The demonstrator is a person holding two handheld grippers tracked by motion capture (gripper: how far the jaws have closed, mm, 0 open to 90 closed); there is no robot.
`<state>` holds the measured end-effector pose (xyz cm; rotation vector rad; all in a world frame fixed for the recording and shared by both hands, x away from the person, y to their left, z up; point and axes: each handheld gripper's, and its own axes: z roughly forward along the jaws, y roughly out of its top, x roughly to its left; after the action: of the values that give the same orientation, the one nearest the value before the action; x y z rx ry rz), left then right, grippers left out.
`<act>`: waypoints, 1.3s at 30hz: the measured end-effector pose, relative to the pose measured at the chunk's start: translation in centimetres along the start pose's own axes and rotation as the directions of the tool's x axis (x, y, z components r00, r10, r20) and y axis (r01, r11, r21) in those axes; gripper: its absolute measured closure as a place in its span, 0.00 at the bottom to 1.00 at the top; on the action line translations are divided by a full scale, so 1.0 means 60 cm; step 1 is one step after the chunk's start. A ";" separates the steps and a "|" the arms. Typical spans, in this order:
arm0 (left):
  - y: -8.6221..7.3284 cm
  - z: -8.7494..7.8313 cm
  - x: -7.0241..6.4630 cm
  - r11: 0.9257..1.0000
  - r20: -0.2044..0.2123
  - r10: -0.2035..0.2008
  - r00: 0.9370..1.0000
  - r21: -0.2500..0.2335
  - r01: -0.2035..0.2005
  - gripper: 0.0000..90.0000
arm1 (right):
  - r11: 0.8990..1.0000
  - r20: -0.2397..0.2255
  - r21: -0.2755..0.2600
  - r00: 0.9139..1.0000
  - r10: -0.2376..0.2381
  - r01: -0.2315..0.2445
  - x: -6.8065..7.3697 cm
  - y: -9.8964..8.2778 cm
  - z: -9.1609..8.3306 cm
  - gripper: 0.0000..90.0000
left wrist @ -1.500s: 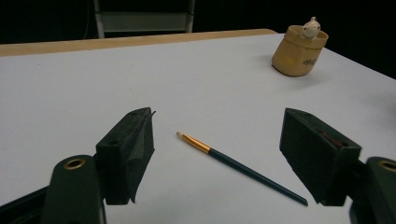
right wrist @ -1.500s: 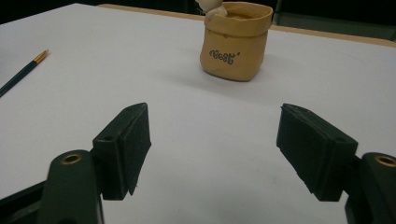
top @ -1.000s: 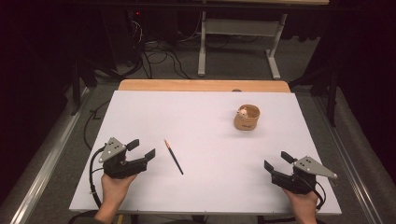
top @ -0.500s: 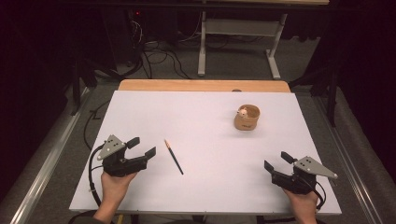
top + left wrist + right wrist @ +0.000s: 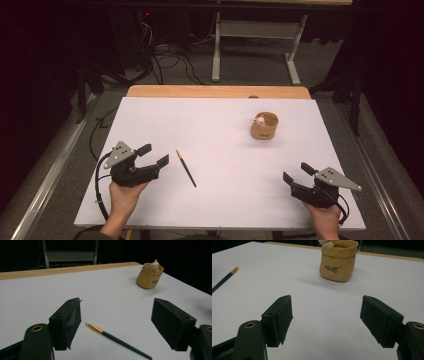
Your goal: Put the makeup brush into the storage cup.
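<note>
the left gripper (image 5: pixel 156 155) rests low over the near left part of the white table (image 5: pixel 220 130), jaws standing wide with nothing between them, its tips aimed at the paintbrush (image 5: pixel 186 168) that lies just to its right. set against the pictures from a second ago, almost nothing differs: the left hand (image 5: pixel 123 196) has crept a touch toward the brush, the jaws are as wide as they were, and the brush lies in the same slanted line, tip toward the far side. that reads as the very start of a reach, with the pickup not yet begun and the brush untouched. the right gripper (image 5: pixel 296 173) sits at the near right corner, equally wide and holding nothing, and has not shifted; its part in the work seems to be waiting. the tan pot (image 5: pixel 264 126) stands far right of centre, well apart from both grippers. the high view gives the layout but leaves the brush a thin dark line. the left gripper view shows what that one cannot: the pale bristle tip, gold ferrule and teal handle of the brush (image 5: pixel 117 340), lying flat on the table just ahead of and between the open jaws. the right gripper view adds lettering on the pot (image 5: pixel 338 260) and a small pale figure at its rim, with the brush (image 5: pixel 224 279) far off at its left edge.
</note>
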<state>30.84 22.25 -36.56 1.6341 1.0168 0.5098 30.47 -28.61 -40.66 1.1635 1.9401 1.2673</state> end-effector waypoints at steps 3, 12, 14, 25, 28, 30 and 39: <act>0.005 0.004 -0.003 1.000 0.009 -0.001 1.000 -0.003 0.001 0.27 | 1.000 0.001 0.000 1.000 0.001 -0.001 -0.001 0.000 0.000 0.31; 0.010 0.010 -0.009 1.000 0.021 0.003 1.000 -0.001 -0.003 0.26 | 1.000 -0.001 0.001 1.000 0.008 -0.008 -0.001 0.001 0.003 0.31; 0.011 0.014 -0.010 1.000 0.025 0.001 1.000 0.000 -0.001 0.26 | 1.000 -0.002 0.001 1.000 0.008 -0.008 -0.001 0.000 0.002 0.31; 0.021 0.033 -0.022 1.000 0.047 0.016 0.999 0.000 -0.016 0.26 | 1.000 -0.003 0.001 1.000 0.009 -0.009 -0.001 0.000 0.002 0.31; 0.023 0.036 -0.024 1.000 0.051 0.019 0.999 -0.001 -0.019 0.26 | 1.000 -0.002 -0.005 1.000 0.001 -0.001 -0.001 0.001 0.000 0.31; 0.023 0.038 -0.024 1.000 0.053 0.019 0.998 -0.002 -0.019 0.26 | 1.000 -0.003 0.000 1.000 0.005 -0.005 0.000 0.001 0.000 0.31; 0.027 0.047 -0.027 1.000 0.060 0.020 0.998 0.000 -0.020 0.26 | 1.000 -0.007 -0.004 1.000 0.003 -0.003 -0.001 0.001 0.001 0.31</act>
<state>32.69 19.24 -35.64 1.6520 0.9574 0.4707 30.57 -28.60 -40.66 1.1617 1.9410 1.2777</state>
